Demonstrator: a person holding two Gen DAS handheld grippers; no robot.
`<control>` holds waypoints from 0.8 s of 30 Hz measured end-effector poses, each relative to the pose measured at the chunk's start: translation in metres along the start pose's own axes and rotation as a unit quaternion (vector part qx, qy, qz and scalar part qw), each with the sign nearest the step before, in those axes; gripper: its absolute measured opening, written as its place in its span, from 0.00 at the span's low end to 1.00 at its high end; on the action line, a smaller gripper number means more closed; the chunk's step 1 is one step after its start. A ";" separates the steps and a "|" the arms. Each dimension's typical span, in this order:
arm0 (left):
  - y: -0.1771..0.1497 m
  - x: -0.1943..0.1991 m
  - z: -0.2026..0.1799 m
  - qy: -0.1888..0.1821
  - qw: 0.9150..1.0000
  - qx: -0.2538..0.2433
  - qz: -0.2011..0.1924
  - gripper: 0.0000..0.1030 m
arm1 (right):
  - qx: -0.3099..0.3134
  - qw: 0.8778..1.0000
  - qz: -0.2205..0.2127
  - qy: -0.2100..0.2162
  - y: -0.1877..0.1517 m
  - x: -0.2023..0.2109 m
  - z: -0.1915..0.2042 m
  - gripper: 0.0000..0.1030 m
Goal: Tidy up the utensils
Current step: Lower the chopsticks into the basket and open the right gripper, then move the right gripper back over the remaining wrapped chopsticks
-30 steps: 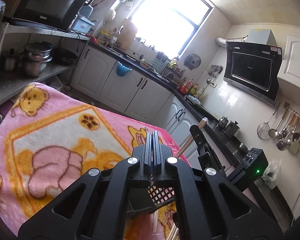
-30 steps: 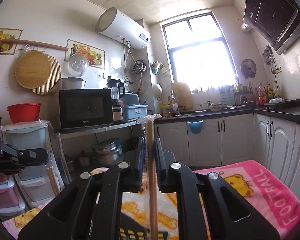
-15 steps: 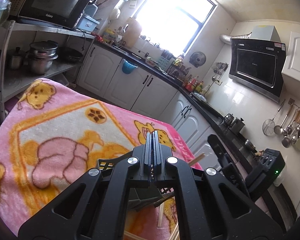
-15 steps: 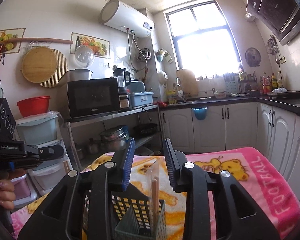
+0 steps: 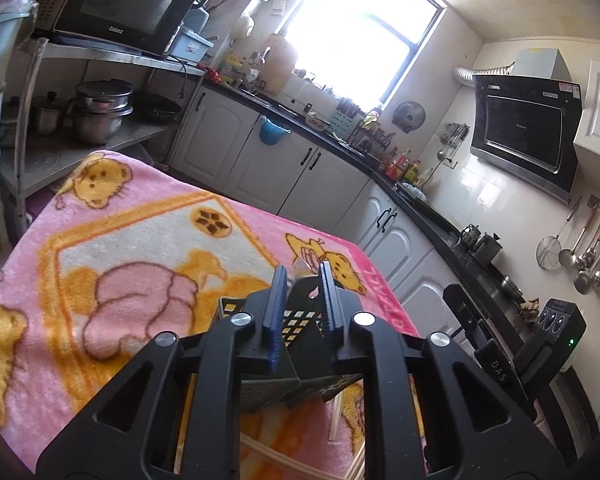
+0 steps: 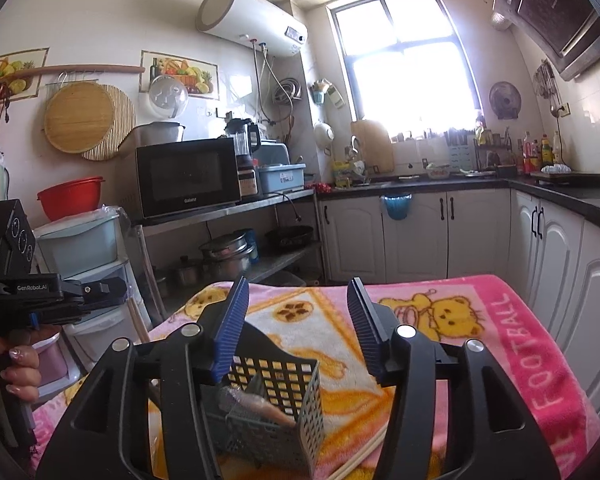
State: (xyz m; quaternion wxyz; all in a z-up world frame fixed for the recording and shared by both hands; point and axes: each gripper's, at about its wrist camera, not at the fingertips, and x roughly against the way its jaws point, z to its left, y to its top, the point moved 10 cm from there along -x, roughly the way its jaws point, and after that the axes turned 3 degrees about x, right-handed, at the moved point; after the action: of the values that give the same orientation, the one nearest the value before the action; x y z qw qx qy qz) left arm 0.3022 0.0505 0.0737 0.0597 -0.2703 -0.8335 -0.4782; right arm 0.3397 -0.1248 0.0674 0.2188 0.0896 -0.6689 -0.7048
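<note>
A dark grey perforated utensil basket point(image 6: 276, 396) stands on the pink bear blanket point(image 6: 500, 320). A plastic-wrapped pair of chopsticks point(image 6: 256, 400) lies slanted inside it. My right gripper point(image 6: 298, 284) hovers just above the basket, its jaws opening wide with nothing between them. In the left wrist view my left gripper point(image 5: 302, 276) is over the same basket point(image 5: 296, 324); its jaws are opening to a narrow gap, and the pads press on nothing. Loose bare chopsticks point(image 5: 334, 416) lie on the blanket beside the basket, and they also show as chopsticks point(image 6: 360, 458) in the right wrist view.
A person's hand point(image 6: 16, 360) holds the left gripper's handle. Past the blanket's far edge stand a metal rack with pots point(image 5: 100, 112), a microwave point(image 6: 188, 176) and white cabinets point(image 6: 420, 232). Plastic drawers point(image 6: 80, 248) stand at the left.
My right jaws went from shut on the wrapped chopsticks to wide apart, and the chopsticks dropped into the basket. My left jaws, shut before, have parted slightly.
</note>
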 end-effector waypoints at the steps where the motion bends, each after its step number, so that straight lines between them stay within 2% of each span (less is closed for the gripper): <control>1: -0.001 0.001 0.000 0.002 1.000 -0.001 0.000 0.17 | 0.001 1.000 0.002 -0.002 -0.001 0.001 0.000 0.54; 5: -0.004 0.008 0.000 0.007 1.000 -0.007 -0.005 0.33 | 0.001 1.000 0.010 -0.002 -0.003 0.006 0.000 0.59; 9: -0.006 0.014 0.000 0.014 1.000 -0.014 -0.007 0.43 | 0.003 1.000 0.022 0.002 -0.008 0.012 0.001 0.65; 11: -0.008 0.018 0.001 0.016 1.000 -0.016 -0.009 0.55 | 0.006 1.000 0.027 0.002 -0.011 0.015 0.002 0.66; 16: -0.013 0.023 0.002 0.025 0.999 -0.020 -0.009 0.68 | 0.017 0.999 0.036 0.005 -0.018 0.023 0.006 0.69; 24: -0.028 0.027 0.006 0.049 0.998 -0.029 -0.006 0.83 | 0.026 0.998 0.056 0.007 -0.032 0.035 0.011 0.71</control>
State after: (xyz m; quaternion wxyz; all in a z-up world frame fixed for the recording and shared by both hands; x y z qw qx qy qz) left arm 0.2659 0.0551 0.0591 0.0894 -0.2434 -0.8169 -0.5152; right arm 0.2982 -0.1293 0.0425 0.2597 0.0625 -0.6893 -0.6735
